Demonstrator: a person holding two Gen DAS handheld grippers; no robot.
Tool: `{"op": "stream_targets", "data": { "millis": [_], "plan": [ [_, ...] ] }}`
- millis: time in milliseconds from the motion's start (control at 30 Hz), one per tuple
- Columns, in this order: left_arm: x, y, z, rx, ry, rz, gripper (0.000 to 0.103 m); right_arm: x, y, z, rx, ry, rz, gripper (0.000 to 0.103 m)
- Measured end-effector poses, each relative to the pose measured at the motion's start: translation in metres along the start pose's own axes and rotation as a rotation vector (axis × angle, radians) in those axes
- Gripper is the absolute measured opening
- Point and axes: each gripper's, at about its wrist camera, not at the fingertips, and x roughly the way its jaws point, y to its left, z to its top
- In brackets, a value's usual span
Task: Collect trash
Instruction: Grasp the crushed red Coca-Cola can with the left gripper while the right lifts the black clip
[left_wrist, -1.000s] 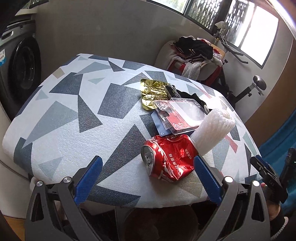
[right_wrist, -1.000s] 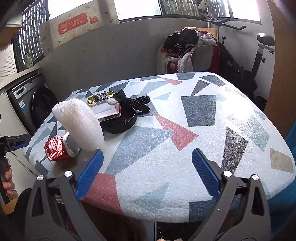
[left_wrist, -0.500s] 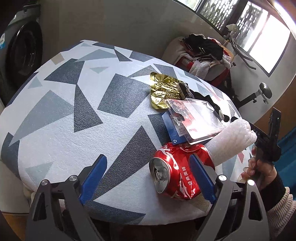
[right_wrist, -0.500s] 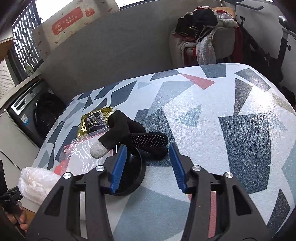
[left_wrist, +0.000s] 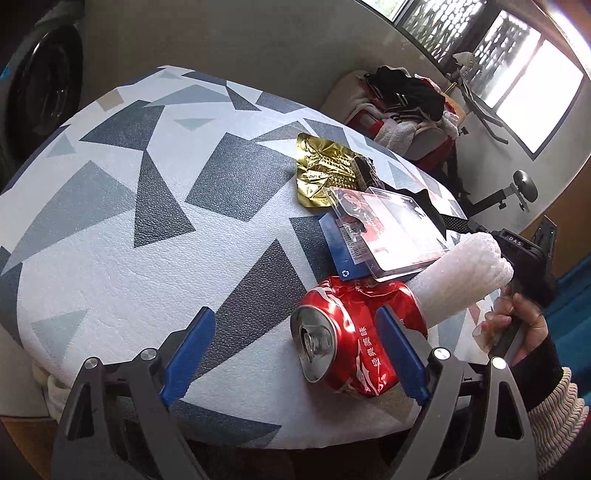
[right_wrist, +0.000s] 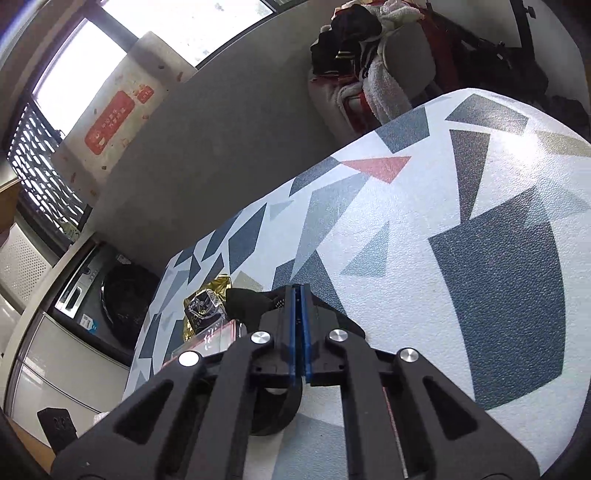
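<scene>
The left gripper (left_wrist: 295, 354) stands wide open and holds nothing; its right blue finger (left_wrist: 400, 356) lies across the crushed red can (left_wrist: 343, 339), its left finger over bare table (left_wrist: 110, 236). The can lies on its side near the table's near edge, at about 5 o'clock in the left view, mouth toward the camera.

A white foam sleeve (left_wrist: 461, 277) leans from the can toward 2 o'clock. A clear blister pack (left_wrist: 388, 232) on a blue card (left_wrist: 340, 247) lies just behind the can, overlapping the card. A gold wrapper (left_wrist: 325, 170) sits beyond that at 12 o'clock. At 4 o'clock the right hand (left_wrist: 517, 321) grips the other tool's handle.

The right view alone shows that the right gripper (right_wrist: 297, 295) has its blue fingers pressed together, with only a thin slit between. They seem to pinch the black sock (right_wrist: 247, 306) at its dotted end, though the tool's body hides the contact. A black round dish (right_wrist: 273, 410) shows under the tool at 6 o'clock. The gold wrapper (right_wrist: 207, 299) and pack (right_wrist: 214, 336) appear at 9 o'clock of the fingers. The can and foam are out of this view. A washer (right_wrist: 110, 299) stands beyond the table at 8 o'clock.
</scene>
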Motion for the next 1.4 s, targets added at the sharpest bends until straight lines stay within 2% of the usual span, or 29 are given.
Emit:
{"op": "stream_targets", "data": {
  "millis": [67, 200, 300, 367, 500, 567, 633, 767, 967, 1000, 1033, 1100, 1133, 1400],
  "plan": [
    [0.0, -0.001, 0.0, 0.002, 0.0, 0.0, 0.085, -0.023, 0.004, 0.011, -0.009, -0.079, 0.008, 0.007],
    [-0.001, -0.005, 0.0, 0.024, -0.006, 0.013, 0.084, -0.073, 0.021, 0.024, -0.045, -0.196, 0.102, 0.007],
    [0.0, -0.009, -0.001, 0.027, 0.001, 0.012, 0.081, -0.098, 0.034, 0.02, -0.122, -0.23, 0.096, 0.007],
    [0.002, -0.012, -0.002, 0.031, 0.006, 0.022, 0.079, -0.104, 0.037, 0.011, -0.165, -0.198, 0.078, 0.007],
    [0.007, -0.024, -0.003, 0.059, 0.022, 0.044, 0.078, -0.101, 0.043, -0.025, -0.26, -0.13, -0.014, 0.007],
    [0.011, -0.03, -0.002, 0.083, 0.024, 0.084, 0.073, -0.101, 0.042, -0.039, -0.26, -0.112, -0.006, 0.007],
    [0.018, -0.033, 0.0, 0.088, 0.044, 0.156, 0.069, -0.102, 0.043, -0.05, -0.263, -0.101, -0.002, 0.007],
    [0.031, -0.034, 0.002, 0.071, 0.081, 0.183, 0.067, -0.109, 0.051, -0.062, -0.276, -0.087, 0.024, 0.007],
    [0.036, -0.035, -0.004, 0.066, 0.067, 0.156, 0.065, -0.119, 0.064, -0.071, -0.296, -0.077, 0.06, 0.007],
    [0.034, -0.034, -0.003, 0.063, 0.061, 0.134, 0.049, -0.121, 0.066, -0.072, -0.298, -0.075, 0.06, 0.007],
    [0.031, -0.035, -0.003, 0.069, 0.055, 0.129, 0.039, -0.123, 0.067, -0.073, -0.302, -0.074, 0.059, 0.007],
    [0.026, -0.036, -0.001, 0.088, 0.058, 0.137, 0.036, -0.129, 0.07, -0.076, -0.309, -0.075, 0.056, 0.007],
    [0.022, -0.037, -0.001, 0.095, 0.052, 0.123, 0.029, -0.132, 0.072, -0.077, -0.314, -0.076, 0.05, 0.007],
    [-0.025, -0.05, -0.005, 0.158, -0.021, 0.085, 0.029, -0.166, 0.094, -0.09, -0.365, -0.09, 0.042, 0.007]
  ]
}}
